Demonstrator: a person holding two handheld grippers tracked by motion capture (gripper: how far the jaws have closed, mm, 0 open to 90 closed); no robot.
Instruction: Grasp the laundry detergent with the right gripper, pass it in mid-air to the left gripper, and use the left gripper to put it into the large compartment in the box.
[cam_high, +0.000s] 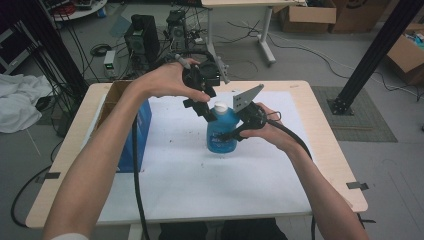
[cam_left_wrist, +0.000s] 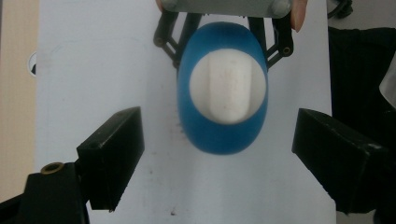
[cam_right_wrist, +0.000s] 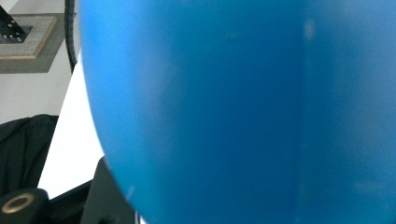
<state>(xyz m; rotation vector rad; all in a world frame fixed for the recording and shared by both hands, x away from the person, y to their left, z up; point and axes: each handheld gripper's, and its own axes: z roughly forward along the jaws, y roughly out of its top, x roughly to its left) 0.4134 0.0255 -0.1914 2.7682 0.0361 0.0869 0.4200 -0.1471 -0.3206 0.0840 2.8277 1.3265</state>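
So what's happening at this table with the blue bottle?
A person at a table works with a pair of hand-held tongs. The right tongs are clamped on the body of a blue bottle, which stands upright on the white sheet. The left tongs hover just above the bottle's white cap with their jaws open on either side, not touching it. A blue box sits to the left.

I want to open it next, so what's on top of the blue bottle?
A white cap closes the blue bottle. The open left gripper hovers above it. The bottle's contents are hidden.
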